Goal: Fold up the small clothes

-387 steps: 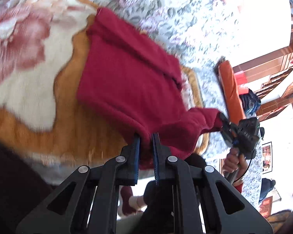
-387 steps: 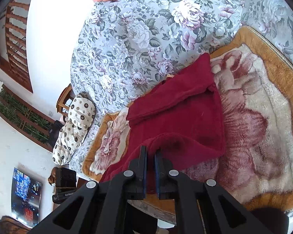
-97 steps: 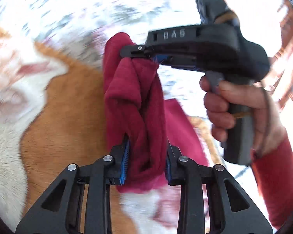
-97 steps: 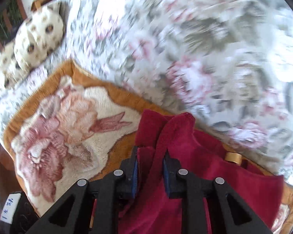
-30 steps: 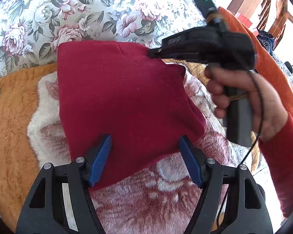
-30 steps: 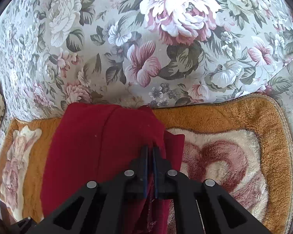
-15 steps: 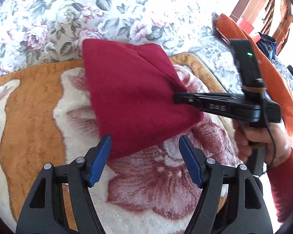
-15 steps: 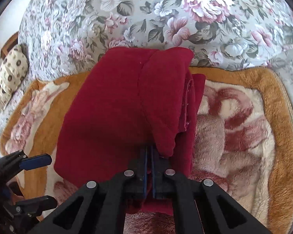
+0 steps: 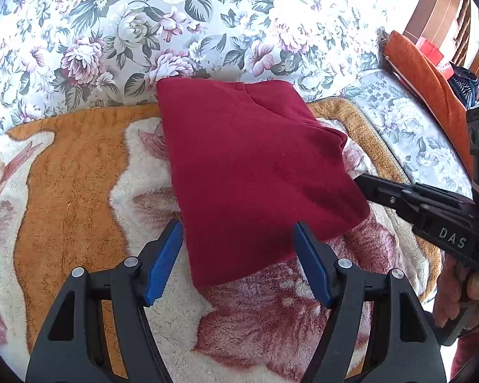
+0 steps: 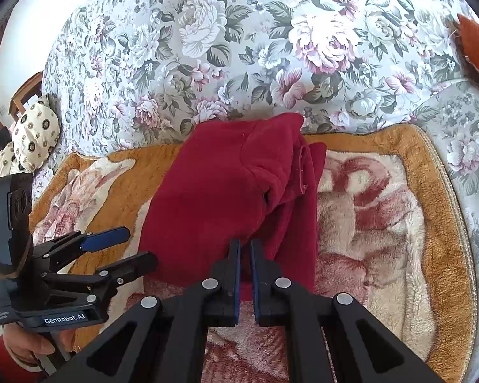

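My left claw [image 9: 238, 255] stands wide, empty, at the near edge of the folded red garment [image 9: 252, 172] lying on the plush blanket [image 9: 64, 191]; my right claw [image 10: 245, 249] is pinched narrow, holding nothing

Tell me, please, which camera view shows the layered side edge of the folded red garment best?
The right wrist view: the folded red garment shows its stacked layers and a seam along the right side. The left wrist view shows the same garment mostly as a smooth top face, with that edge foreshortened beside the right gripper.
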The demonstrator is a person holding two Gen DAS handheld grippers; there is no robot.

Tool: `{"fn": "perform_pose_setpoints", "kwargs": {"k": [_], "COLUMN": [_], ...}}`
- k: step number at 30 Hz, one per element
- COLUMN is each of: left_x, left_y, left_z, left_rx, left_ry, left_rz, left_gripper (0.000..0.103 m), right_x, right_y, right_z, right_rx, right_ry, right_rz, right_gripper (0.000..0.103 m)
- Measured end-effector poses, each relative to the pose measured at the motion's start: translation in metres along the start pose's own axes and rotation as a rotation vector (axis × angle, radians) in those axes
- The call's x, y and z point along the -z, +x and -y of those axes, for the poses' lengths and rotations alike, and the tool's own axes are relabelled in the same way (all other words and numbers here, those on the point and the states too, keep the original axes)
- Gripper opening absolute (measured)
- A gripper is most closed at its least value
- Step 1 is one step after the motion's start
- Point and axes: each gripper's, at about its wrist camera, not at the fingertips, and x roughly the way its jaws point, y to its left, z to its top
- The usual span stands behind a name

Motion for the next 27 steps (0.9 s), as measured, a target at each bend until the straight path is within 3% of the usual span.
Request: {"fn": "perform_pose_setpoints", "kwargs": {"k": [4,8,13,15,17,21,24,25,27], "left_x": [0.0,0.001,-0.001,-0.003,-0.006,-0.01,-0.011,-0.011,-0.01], "left_y": [0.004,0.003,-0.003,-0.006,-0.008,-0.01,-0.008,-0.008,-0.008], "left_z": [0.0,0.0,-0.002,-0.002,-0.003,-0.004,-0.005,-0.006,-0.006], "left_rx": [-0.004,-0.011,-0.013,-0.027,-0.032,-0.041,-0.043,-0.045,-0.049], "left_ry": [-0.009,-0.001,-0.017,-0.021,-0.024,-0.029,-0.033,-0.033,-0.029], "left_rz": [-0.012,-0.01,0.007,0.019,0.025,0.033,0.024,0.022,0.02], "left_gripper": [0.071,0.071,0.071,0.071,0.071,0.071,0.071,0.071,0.071], "right_x": [0.011,0.021,0.015,0.01,0.004,-0.008,-0.009,-0.007,-0.002], "right_y": [0.031,0.031,0.002,-0.009,-0.014,-0.002,0.03,0.035,0.033], "right_z": [0.01,0.025,0.025,0.023,0.021,0.013,0.014,0.015,0.013], "right_rx": [0.129,0.063,0.028,0.014,0.009,-0.043,-0.062,-0.079,-0.058], "right_ry": [-0.013,0.062,0.091,0.103,0.111,0.116,0.137,0.147,0.131], "right_rz": [-0.102,-0.086,-0.043,-0.003,0.021,0.028,-0.043,-0.049,-0.029], "right_gripper": [0.005,0.005,0.006,0.01,0.025,0.032,0.028,0.01,0.008]}}
